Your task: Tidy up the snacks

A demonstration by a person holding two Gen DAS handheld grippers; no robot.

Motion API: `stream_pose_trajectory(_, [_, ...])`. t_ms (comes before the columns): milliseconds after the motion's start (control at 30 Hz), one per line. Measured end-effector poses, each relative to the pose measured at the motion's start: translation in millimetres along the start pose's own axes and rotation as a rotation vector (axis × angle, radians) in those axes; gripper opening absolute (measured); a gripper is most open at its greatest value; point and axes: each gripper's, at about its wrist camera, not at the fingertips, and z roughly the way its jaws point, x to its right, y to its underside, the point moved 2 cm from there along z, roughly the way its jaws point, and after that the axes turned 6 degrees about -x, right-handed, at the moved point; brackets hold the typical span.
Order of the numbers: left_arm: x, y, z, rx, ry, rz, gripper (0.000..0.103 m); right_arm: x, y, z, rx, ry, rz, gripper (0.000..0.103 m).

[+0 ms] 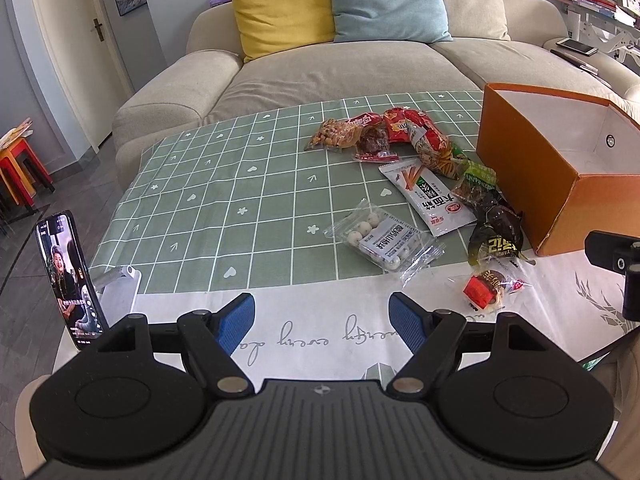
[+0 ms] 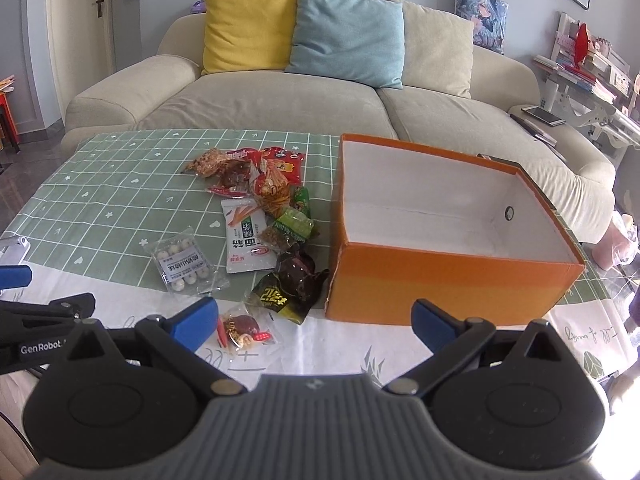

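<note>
Snacks (image 2: pixel 256 216) in crinkly plastic wrappers, heaped beside boxy orange cardboard bin (image 2: pixel 452 280), left tool (image 1: pixel 322 322) and right tool (image 2: pixel 314 322) both spread, empty.

left gripper (image 1: pixel 322 322): seen from its own wrist camera, both blue-padded fingers (image 1: pixel 236 324) spread wide apart, nothing between them, pointing forward and level above the surface. its black linkage arms fan outward from the grey ribbed body at the bottom of the view. right gripper (image 2: pixel 312 322): seen from its own wrist camera, blue-padded fingers (image 2: pixel 194 322) likewise set wide apart and holding nothing, linkages splayed. in the right wrist view the left gripper's black frame and one blue pad appear at the left edge; in the left wrist view a black part of the right gripper shows at the right edge. the two grippers sit side by side, apart.
</note>
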Motion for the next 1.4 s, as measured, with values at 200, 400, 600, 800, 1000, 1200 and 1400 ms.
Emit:
stream_pose_trajectory(200, [-0.3,-0.4,0.1,0.0,0.001,0.001,0.089,0.4,0.1,1.4,-0.003,-0.001,0.0,0.1])
stream_pose_trajectory(400, [-0.8,-0.2,0.2,-0.001,0.0,0.001,0.089,1.0,0.5,3.7,-0.009,-0.001,0.001,0.1])
stream_pose_trajectory(600, [-1.2,0.2,0.5,-0.002,0.0,0.001,0.089,1.8,1.2,4.2,-0.016,-0.003,0.002,0.1])
stream_pose_trajectory(800, [-1.7,0.9,1.2,-0.003,0.001,0.0,0.089,1.5,0.7,4.9,-0.023,-0.005,0.001,0.1])
stream_pose_trajectory(1000, [-2.4,2.6,3.2,-0.009,-0.001,-0.006,0.089,1.6,0.2,5.1,-0.035,-0.006,0.002,0.1])
stream_pose_trajectory(1200, [-1.3,2.0,3.6,-0.013,-0.002,-0.007,0.089,1.0,0.4,4.7,-0.042,-0.006,-0.001,0.1])
stream_pose_trajectory(1400, [-1.3,1.7,3.6,-0.013,-0.001,-0.006,0.089,0.8,0.5,4.6,-0.044,-0.007,-0.001,0.1])
